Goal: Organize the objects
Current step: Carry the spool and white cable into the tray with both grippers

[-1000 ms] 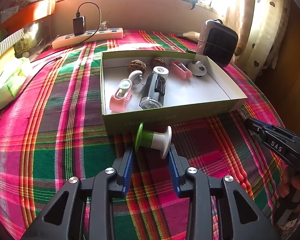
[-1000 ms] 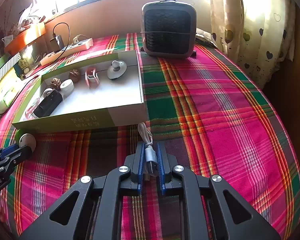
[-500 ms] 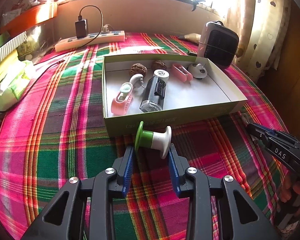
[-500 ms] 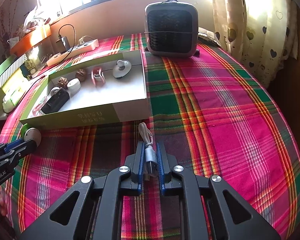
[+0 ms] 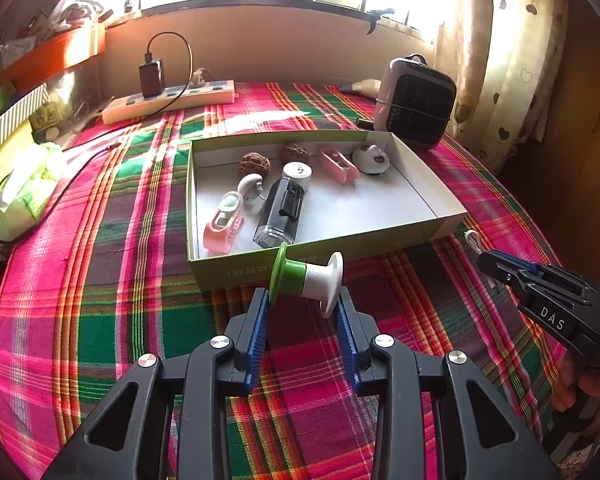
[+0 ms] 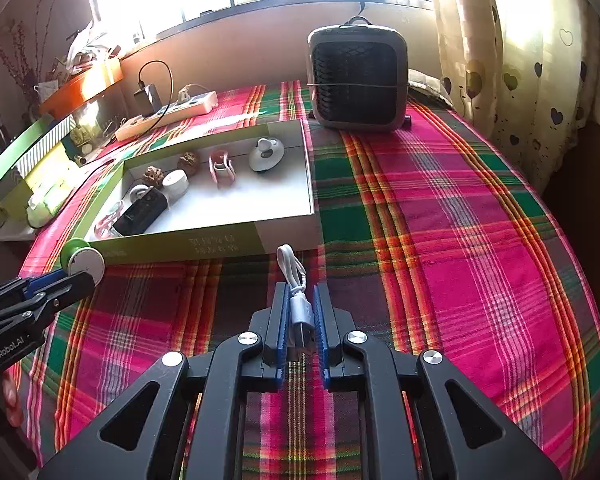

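Left tongs [image 5: 304,312]: pinching the green-and-white spool [image 5: 306,278] end to end, one blue pad [image 5: 258,328] on the green flange and the other on the white flange, so the spool lies crosswise and cannot roll out.
Spool position: held in the air just in front of the near wall of the box [image 5: 380,240], apparently clear of the cloth, which looks like a pause before lifting over the rim.
Right tongs [image 6: 300,320]: pressed together on the metal plug of a white cable [image 6: 296,276]; the short loop sticks out ahead of the tips toward the box's near corner.
Why the plug: it is the stiff part, so the limp loop follows wherever the grip goes.
Box contents: two walnuts [image 5: 254,164], a pink clip [image 5: 338,164], a round white gadget [image 5: 370,158], a dark bottle with white cap [image 5: 282,210] and a pink-and-white holder [image 5: 224,222], all crowded toward the left and back.
Free space: the right half of the box floor is bare, a likely spot for both held things.
Surface: a bed under a plaid blanket [image 6: 440,240], soft, so anything set down could tilt.
Nearby: a small heater [image 6: 358,80] behind the box and a power strip [image 5: 168,100] by the wall, both well apart from the tongs.
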Demonstrator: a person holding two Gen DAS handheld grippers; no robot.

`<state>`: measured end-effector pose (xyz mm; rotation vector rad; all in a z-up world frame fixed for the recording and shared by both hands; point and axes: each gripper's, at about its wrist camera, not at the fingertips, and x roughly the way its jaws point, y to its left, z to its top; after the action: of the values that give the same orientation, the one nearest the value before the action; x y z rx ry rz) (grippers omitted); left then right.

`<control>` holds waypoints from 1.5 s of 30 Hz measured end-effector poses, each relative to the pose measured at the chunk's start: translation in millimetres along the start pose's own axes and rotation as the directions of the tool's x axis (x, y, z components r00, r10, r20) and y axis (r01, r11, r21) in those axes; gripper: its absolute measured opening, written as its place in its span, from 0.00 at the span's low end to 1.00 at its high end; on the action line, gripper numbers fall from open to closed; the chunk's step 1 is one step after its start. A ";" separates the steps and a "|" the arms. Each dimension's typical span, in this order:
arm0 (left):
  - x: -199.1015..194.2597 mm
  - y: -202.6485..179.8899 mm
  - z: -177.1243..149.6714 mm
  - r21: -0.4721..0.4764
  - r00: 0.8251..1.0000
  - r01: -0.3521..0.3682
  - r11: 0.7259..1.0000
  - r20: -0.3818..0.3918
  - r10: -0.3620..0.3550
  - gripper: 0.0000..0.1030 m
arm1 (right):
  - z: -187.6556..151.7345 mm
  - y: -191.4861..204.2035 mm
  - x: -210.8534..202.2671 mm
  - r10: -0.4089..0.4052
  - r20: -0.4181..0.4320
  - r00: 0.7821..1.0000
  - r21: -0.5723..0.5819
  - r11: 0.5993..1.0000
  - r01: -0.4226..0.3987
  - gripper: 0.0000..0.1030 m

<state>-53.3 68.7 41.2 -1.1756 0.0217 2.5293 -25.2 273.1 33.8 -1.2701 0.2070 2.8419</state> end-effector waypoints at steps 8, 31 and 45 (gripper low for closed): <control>-4.1 -7.4 15.0 0.020 1.000 0.020 1.000 0.020 -0.021 0.30 | 11.4 7.2 -10.6 0.022 0.032 0.999 -0.018 1.000 -0.021 0.12; 32.5 -13.9 60.4 0.028 0.996 0.089 0.996 -0.005 -0.089 0.30 | 68.0 19.7 20.5 0.078 0.020 0.997 -0.058 0.995 -0.077 0.12; 69.4 -22.8 75.0 0.057 0.995 0.082 0.995 -0.055 -0.079 0.29 | 87.4 23.5 66.2 0.094 -0.065 0.993 -0.099 0.990 -0.100 0.12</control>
<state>-142.6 123.3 41.8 -1.1955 0.0609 2.4108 -135.8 259.0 44.9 -1.4029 0.1301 2.9333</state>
